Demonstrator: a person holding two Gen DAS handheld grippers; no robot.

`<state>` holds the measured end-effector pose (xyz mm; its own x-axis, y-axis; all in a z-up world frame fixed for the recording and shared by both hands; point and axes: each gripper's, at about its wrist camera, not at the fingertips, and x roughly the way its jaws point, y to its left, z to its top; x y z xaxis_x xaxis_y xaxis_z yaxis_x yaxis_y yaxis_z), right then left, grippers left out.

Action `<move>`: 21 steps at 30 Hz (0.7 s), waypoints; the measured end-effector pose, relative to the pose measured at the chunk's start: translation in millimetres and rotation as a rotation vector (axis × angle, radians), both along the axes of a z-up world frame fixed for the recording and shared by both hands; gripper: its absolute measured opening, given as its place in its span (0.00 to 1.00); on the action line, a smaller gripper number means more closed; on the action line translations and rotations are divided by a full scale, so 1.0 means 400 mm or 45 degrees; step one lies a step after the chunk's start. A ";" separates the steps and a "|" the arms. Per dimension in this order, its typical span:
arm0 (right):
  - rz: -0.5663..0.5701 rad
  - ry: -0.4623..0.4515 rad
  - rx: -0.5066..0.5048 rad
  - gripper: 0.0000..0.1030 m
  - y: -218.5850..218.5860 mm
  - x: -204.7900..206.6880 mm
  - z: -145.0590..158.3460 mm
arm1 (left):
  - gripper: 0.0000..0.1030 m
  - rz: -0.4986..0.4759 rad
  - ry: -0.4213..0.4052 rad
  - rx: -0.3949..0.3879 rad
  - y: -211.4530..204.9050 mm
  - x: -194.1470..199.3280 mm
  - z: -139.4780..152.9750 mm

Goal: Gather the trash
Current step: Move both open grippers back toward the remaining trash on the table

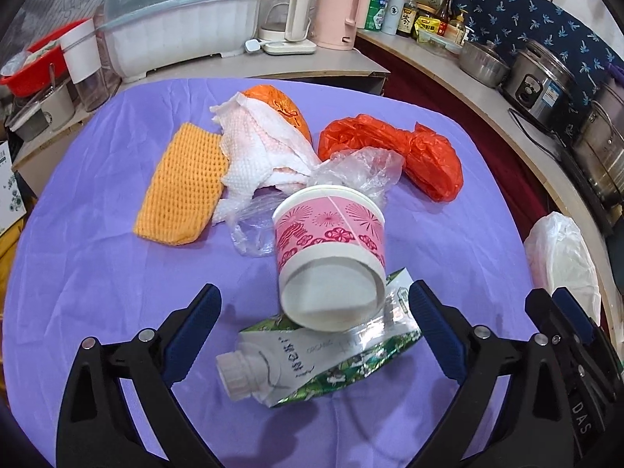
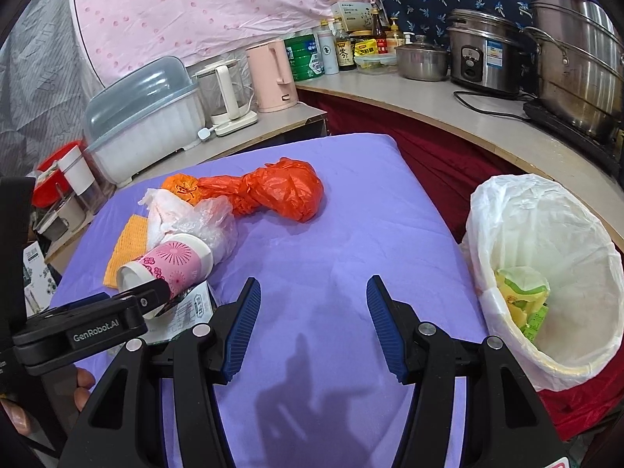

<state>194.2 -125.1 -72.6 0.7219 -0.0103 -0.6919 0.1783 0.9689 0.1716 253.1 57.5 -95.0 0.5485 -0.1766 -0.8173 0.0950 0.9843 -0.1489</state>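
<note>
White liner bag covered the trash bin at the table's right edge, mouth open toward you; inside lay yellow-green wrappers, rest of the bin was bare liner. Paper cup, pink w/ flower print, lay on its side, base toward your left gripper, partly on top of a crushed green-white carton w/ a white screw cap. I couldn't tell if the cup held anything. Your left tongs stood wide, cup base & carton roughly between the blue pads, pads not pressing on either. Your right gripper was about half open, nothing between its fingers, hovering over bare purple cloth.

Behind the cup: clear plastic film, white paper towel against it, yellow knitted cloth to the left, an orange wrapper behind the towel, a red-orange plastic bag lying apart to the right.

Edges: trash sat clustered on the left half of the cloth; right half was open cloth between the pile & the bin. Far edge met a counter w/ a pink kettle, glass kettle & covered dish rack. Right-side counter carried a rice cooker & steel pots, well apart from the bin
</note>
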 end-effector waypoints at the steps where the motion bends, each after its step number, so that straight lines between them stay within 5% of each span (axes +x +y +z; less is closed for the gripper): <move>1: -0.001 0.001 0.002 0.54 0.000 0.005 -0.001 | 0.90 0.000 0.003 -0.005 -0.002 0.005 -0.003; 6: 0.006 0.006 0.002 0.54 -0.003 0.037 -0.009 | 0.83 0.004 0.029 -0.037 -0.004 0.030 -0.017; 10: 0.017 0.010 0.013 0.54 -0.006 0.072 -0.015 | 0.56 -0.026 0.080 -0.064 -0.001 0.041 -0.031; 21: 0.057 0.010 0.022 0.54 -0.001 0.210 -0.023 | 0.54 -0.007 0.036 -0.077 0.029 0.031 -0.005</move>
